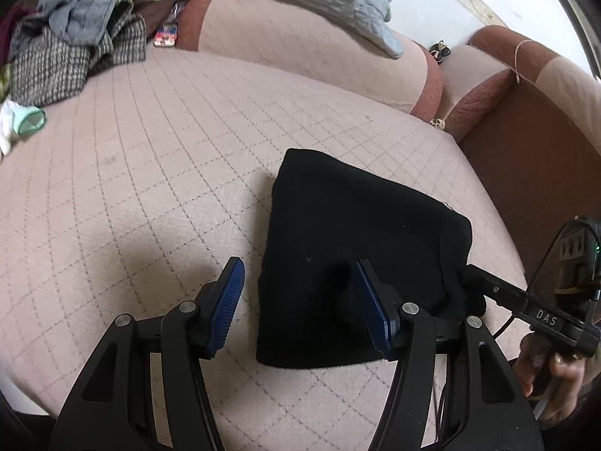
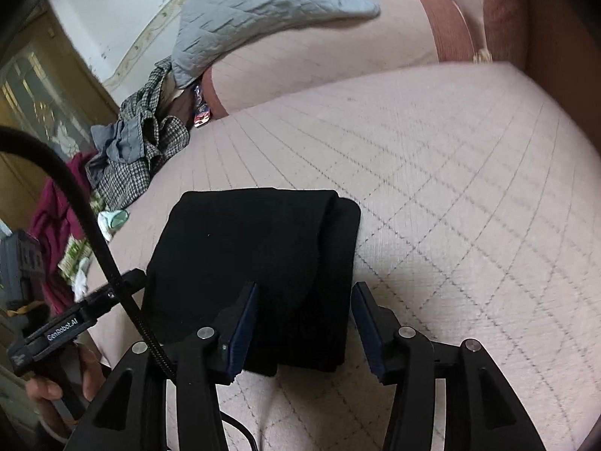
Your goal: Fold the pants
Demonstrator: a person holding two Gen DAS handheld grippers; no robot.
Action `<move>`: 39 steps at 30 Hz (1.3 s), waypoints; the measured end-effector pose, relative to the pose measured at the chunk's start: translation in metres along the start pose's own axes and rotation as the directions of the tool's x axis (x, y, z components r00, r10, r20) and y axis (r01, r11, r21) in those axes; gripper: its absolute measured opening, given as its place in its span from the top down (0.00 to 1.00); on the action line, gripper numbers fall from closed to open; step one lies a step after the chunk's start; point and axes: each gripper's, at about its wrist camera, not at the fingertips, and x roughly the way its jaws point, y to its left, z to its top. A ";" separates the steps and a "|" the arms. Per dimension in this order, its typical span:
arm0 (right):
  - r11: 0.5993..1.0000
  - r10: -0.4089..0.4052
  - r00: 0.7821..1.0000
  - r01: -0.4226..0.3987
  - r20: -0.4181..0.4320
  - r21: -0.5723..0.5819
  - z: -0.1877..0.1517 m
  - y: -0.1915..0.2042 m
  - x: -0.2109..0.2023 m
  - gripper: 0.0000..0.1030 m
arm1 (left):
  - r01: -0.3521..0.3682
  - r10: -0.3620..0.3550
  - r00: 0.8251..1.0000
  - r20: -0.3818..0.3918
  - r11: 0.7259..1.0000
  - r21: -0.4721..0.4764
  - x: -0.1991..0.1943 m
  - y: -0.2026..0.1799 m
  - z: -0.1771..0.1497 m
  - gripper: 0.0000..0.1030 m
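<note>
Here: black pants (image 2: pixel 255 274), folded into a compact block on the pink quilted sofa seat (image 2: pixel 450 188), long axis running away from both cameras. Left gripper (image 1: pixel 300 304) open, straddling the near left edge; right gripper (image 2: pixel 304 330) open around the near right edge. Clothes pile (image 1: pixel 71 49) well apart.

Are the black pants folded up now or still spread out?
Folded. The black pants lie as a compact, layered rectangle on the pink cushion, with stacked edges showing at the right side and no legs trailing out.
</note>
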 end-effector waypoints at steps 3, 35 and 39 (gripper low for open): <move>0.999 0.020 1.000 -0.020 -0.015 0.025 0.005 -0.003 0.005 0.49 | 0.005 -0.004 0.999 -0.032 1.000 0.021 0.006 -0.001 0.006 0.42; 0.998 0.050 0.999 -0.049 -0.010 0.028 0.009 -0.008 0.029 0.31 | 0.088 -0.087 0.991 -0.097 0.996 0.001 0.061 0.002 0.030 0.24; 0.996 0.074 0.997 -0.073 -0.016 0.045 0.009 -0.009 0.032 0.31 | 0.088 -0.086 0.992 -0.088 0.996 0.016 0.064 -0.002 0.028 0.23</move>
